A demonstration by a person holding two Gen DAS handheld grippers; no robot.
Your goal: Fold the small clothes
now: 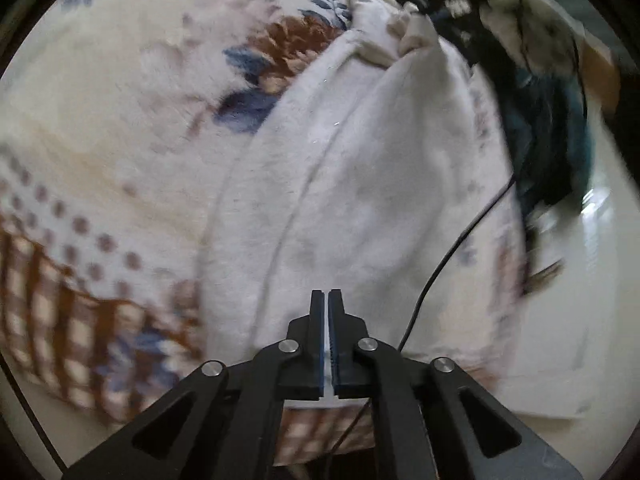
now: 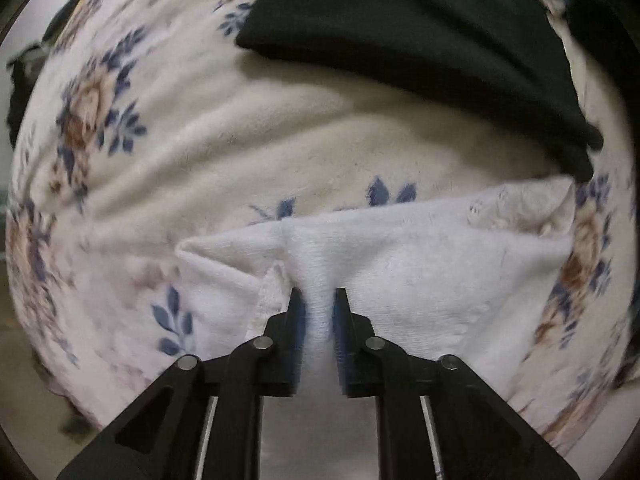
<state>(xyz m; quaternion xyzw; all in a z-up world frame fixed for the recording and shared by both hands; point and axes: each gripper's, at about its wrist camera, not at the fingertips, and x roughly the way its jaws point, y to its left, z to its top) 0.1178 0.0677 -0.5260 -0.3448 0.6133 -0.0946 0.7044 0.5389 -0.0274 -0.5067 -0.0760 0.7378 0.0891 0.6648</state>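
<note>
The white garment (image 1: 360, 168) is a small piece of soft, light terry-like cloth lying on a floral blanket (image 1: 120, 100). It looks limp and easily bunched, neither slippery nor fragile; I judge it best taken by a pinch at a hem or folded edge, since a grip in the middle would only gather a lump. From the left wrist view its long axis runs from about six o'clock up toward one o'clock, ending in a crumpled, knotted end near the top. In the right wrist view it spreads sideways, from nine toward three o'clock, with a raised ridge at its centre.

The right gripper (image 2: 318, 304) points down onto it, fingers narrowed on that ridge of white cloth, pinching a fold. The left gripper (image 1: 326, 300) has its fingers nearly together, and a sliver of white cloth shows deep between them, so it seems to hold a thin edge. A dark garment (image 2: 420, 32) lies at twelve o'clock beyond, and a thin black cable (image 1: 452, 248) crosses the cloth at four o'clock.
</note>
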